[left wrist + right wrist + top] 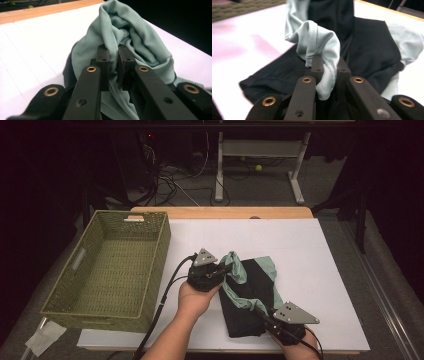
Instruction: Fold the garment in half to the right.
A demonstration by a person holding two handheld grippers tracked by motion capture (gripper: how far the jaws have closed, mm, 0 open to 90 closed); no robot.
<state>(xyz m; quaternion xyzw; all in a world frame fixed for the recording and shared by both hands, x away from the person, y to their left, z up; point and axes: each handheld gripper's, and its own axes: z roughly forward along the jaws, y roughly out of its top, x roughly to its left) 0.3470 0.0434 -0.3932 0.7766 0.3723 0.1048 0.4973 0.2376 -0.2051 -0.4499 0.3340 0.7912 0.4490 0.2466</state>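
Both grippers, left gripper and right gripper, seem clamped on the garment's green edge. A basket sits left on the table.

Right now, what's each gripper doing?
Left gripper: shut on the pale green fabric of the garment.
Right gripper: shut on a hemmed pale green edge of the same garment.

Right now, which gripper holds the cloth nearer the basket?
The left gripper, pinching the mint-green fold beside the woven basket; the right gripper grips the green edge at the table's near side.
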